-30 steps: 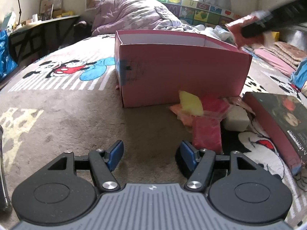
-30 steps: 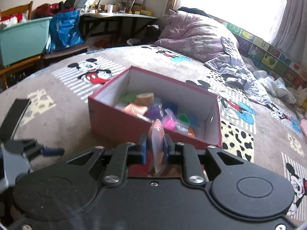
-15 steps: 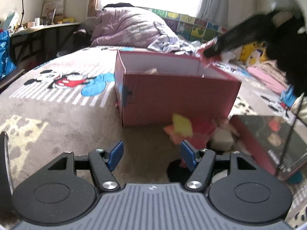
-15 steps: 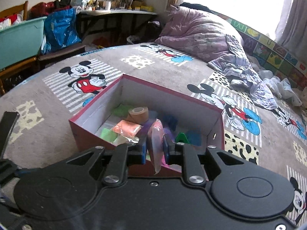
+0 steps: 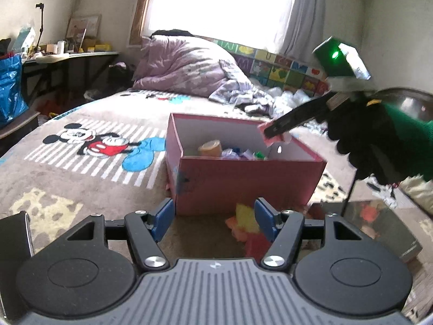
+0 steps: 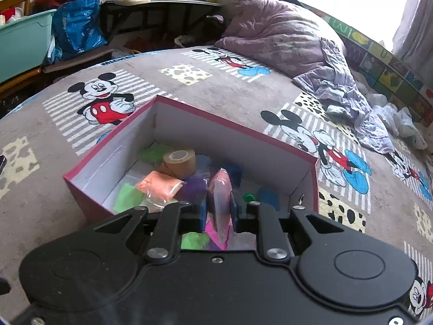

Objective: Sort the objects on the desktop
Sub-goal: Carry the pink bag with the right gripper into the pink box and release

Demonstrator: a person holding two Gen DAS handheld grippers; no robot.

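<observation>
A pink cardboard box (image 5: 243,178) (image 6: 89,168) stands open on the cartoon-print bedspread. Inside lie a roll of tan tape (image 6: 180,159), an orange packet (image 6: 158,185) and several green, purple and blue packets. My right gripper (image 6: 219,207) is shut on a pink plastic packet (image 6: 220,200) and hovers over the box's near right part; from the left wrist view that gripper (image 5: 273,132) reaches over the box's right rim with the pink packet (image 5: 270,142). My left gripper (image 5: 213,219) hangs open and empty in front of the box, above loose yellow and red packets (image 5: 247,224).
A dark book (image 5: 370,216) lies right of the loose packets. A person's black-gloved hand (image 5: 362,140) carries the right gripper. A purple duvet (image 6: 284,38) is heaped at the bed's far end. A blue bag (image 6: 78,29) and a teal tub (image 6: 24,43) stand beside the bed.
My right gripper has carried the pink packet from in front of the box to over its inside. My left gripper has risen away from the loose packets, still open.
</observation>
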